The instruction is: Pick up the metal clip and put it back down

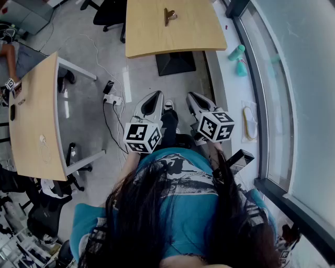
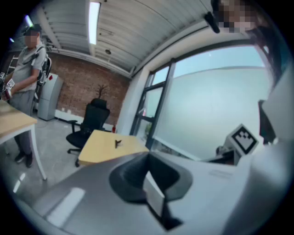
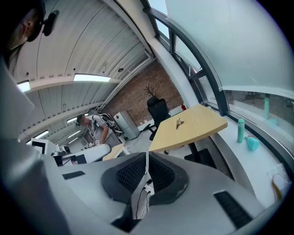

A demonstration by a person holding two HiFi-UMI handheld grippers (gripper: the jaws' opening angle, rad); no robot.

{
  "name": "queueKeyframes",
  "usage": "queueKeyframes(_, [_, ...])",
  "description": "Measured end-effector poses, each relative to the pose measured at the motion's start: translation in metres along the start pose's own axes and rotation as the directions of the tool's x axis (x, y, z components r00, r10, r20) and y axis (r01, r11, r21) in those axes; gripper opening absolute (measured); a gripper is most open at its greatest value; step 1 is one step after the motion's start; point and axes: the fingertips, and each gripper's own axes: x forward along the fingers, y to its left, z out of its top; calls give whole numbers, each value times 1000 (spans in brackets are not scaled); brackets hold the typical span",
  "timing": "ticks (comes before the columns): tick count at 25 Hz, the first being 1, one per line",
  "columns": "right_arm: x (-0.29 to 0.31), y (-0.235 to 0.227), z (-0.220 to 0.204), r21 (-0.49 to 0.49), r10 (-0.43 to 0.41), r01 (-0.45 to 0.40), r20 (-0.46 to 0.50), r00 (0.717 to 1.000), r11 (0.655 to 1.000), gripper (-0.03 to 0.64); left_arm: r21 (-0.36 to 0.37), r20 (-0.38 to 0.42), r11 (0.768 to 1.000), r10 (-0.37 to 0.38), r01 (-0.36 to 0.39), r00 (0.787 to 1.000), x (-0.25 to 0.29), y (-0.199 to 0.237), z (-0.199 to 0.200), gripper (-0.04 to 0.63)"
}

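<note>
The metal clip [image 1: 169, 15] lies on the far wooden table [image 1: 183, 36], well ahead of both grippers. It shows small in the left gripper view [image 2: 118, 143] and in the right gripper view [image 3: 179, 122]. My left gripper [image 1: 155, 95] and right gripper [image 1: 192, 96] hang side by side close to my body, over the floor and short of the table. Each has its jaws shut with nothing between them; they meet at the left gripper [image 2: 148, 159] and the right gripper [image 3: 147, 157] in their own views.
A second wooden table [image 1: 31, 115] stands at the left, with a person beside it [image 2: 27, 64]. A power strip [image 1: 112, 99] and cables lie on the floor. A black office chair [image 2: 89, 121] is behind the far table. A teal bottle [image 1: 236, 52] stands on the window ledge.
</note>
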Motion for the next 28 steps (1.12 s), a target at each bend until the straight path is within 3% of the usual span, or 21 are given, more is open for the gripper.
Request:
queueKeyframes(9, [26, -38, 31, 1, -18, 18, -1, 1000, 1000, 29, 14, -8, 1000, -24, 24, 1000, 61, 8, 6, 3])
queueKeyframes(19, [90, -105, 111, -4, -60, 60, 10, 998, 998, 29, -31, 17, 993, -116, 117, 993, 186, 31, 46, 3])
queueKeyframes(22, [111, -114, 135, -12, -63, 63, 12, 998, 998, 29, -25, 14, 988, -155, 155, 988, 218, 40, 60, 3])
queueKeyframes(28, [150, -137, 178, -36, -73, 73, 2, 997, 997, 29, 2, 32, 987, -163, 163, 986, 276, 59, 87, 3])
